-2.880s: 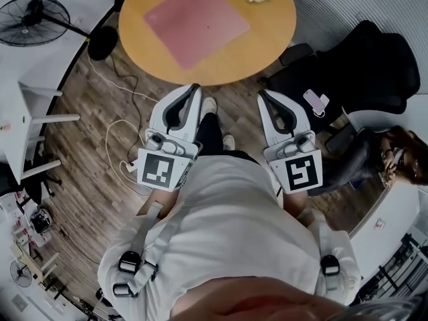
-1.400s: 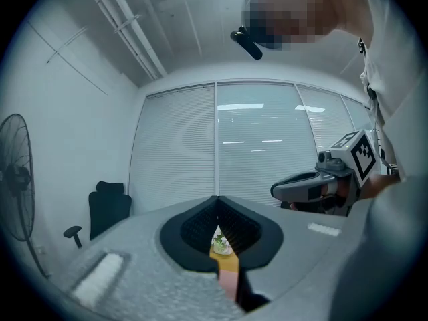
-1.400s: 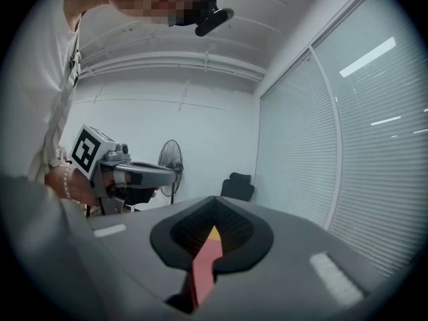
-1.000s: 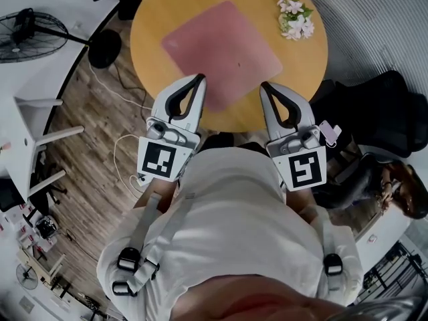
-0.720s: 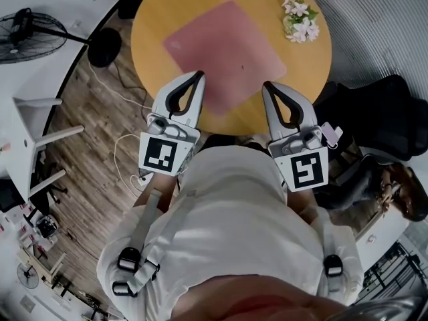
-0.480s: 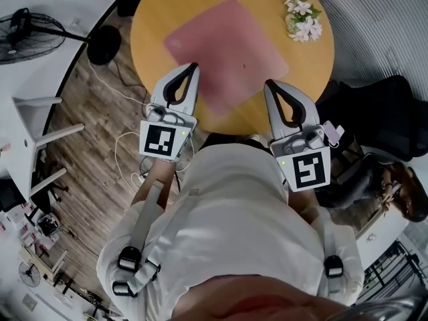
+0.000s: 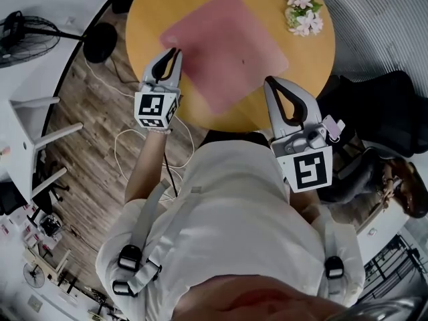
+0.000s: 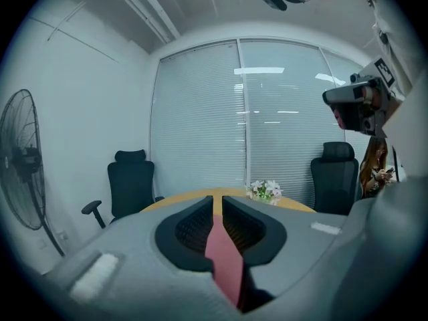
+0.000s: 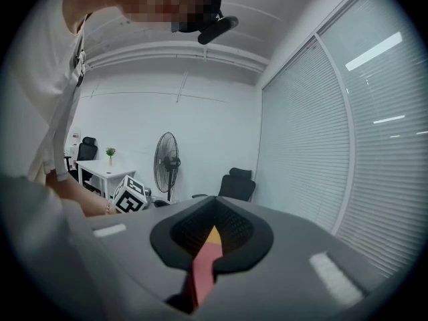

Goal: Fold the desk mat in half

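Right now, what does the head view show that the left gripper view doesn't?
Only the head view shows the whole pink desk mat spread flat and the white cable on the floor. Only the left gripper view shows the ceiling. Both show the round table, the flowers, the fan and some of the mat's pink.

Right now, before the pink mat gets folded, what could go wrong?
The flat pink rectangular desk mat lies flush on the round wooden table, and the left hand-held gripper, jaws opening with nothing between them, might slide off its thin edge. The small bunch of white and pink flowers stands near the mat; a swinging fold could knock it.
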Tool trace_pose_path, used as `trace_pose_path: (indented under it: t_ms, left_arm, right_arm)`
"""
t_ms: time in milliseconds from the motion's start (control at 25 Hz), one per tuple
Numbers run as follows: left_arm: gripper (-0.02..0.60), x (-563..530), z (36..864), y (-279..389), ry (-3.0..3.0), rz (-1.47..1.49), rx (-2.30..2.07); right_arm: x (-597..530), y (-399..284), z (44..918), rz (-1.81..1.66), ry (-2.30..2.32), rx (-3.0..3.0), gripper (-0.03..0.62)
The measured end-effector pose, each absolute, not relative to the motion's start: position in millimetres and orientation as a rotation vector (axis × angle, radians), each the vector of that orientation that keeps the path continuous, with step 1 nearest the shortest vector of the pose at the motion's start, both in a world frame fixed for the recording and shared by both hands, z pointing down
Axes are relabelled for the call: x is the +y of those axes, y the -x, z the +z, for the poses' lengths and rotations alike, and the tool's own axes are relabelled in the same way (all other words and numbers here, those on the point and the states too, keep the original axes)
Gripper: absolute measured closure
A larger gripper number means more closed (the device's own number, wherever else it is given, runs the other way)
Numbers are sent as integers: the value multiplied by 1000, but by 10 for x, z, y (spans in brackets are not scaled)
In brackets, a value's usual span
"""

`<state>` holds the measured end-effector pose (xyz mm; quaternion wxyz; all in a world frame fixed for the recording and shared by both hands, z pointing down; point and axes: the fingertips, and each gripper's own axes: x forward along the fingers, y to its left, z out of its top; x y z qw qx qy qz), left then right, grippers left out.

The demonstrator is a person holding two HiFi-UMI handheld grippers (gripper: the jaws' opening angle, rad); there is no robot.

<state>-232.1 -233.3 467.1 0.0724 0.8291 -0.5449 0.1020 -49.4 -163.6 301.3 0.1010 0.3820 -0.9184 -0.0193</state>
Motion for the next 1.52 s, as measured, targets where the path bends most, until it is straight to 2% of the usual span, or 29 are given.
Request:
trace_pose_path:
  t_ms: [1000, 1520]
  left_arm:
    - [491, -3285, 6779, 3433, -2174, 679, -1653]
    - [431, -3567, 7564, 3718, -2004, 759, -1553]
  right_arm:
    - [-2013, 497, 3257, -19, -1072, -2664, 589]
    - [-2138, 514, 3423, 17, -1034, -2629, 589]
